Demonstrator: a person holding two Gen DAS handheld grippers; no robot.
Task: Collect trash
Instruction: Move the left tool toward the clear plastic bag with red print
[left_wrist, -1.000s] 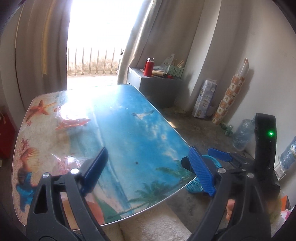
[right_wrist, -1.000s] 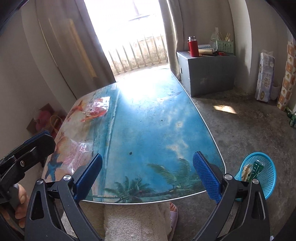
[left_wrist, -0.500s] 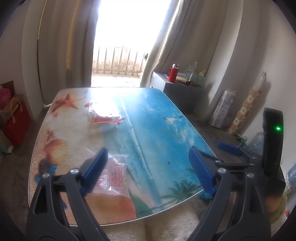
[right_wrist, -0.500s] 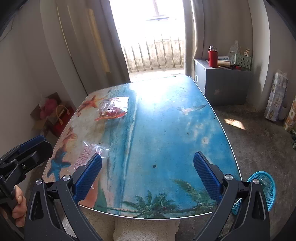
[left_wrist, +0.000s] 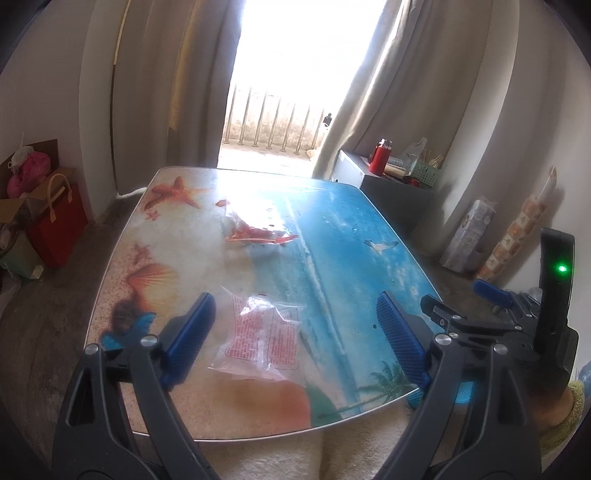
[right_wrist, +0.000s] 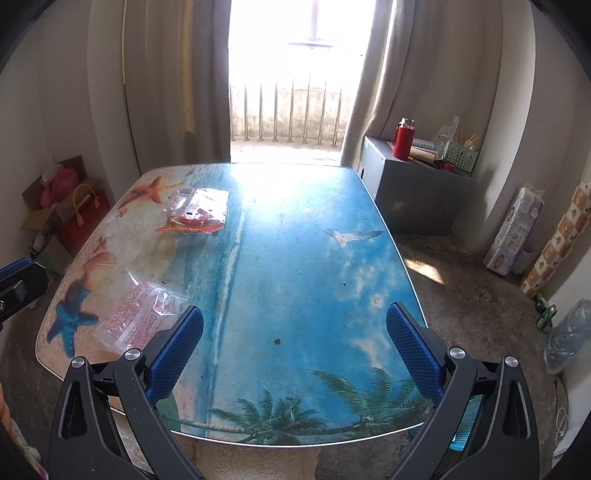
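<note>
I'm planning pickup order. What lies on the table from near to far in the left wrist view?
Clear wrapper with red print → red-and-clear wrapper → starfish print at the table's far end.

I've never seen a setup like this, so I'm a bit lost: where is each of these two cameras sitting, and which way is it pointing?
Left wrist view: sits behind the open left tongs, looking down the beach-print table at the near clear plastic wrapper with red print; the right tongs show at right.
Right wrist view: sits behind the open right tongs, facing the window; the left tongs' tip shows at left.
Shared: table, both wrappers, red flask.
</note>
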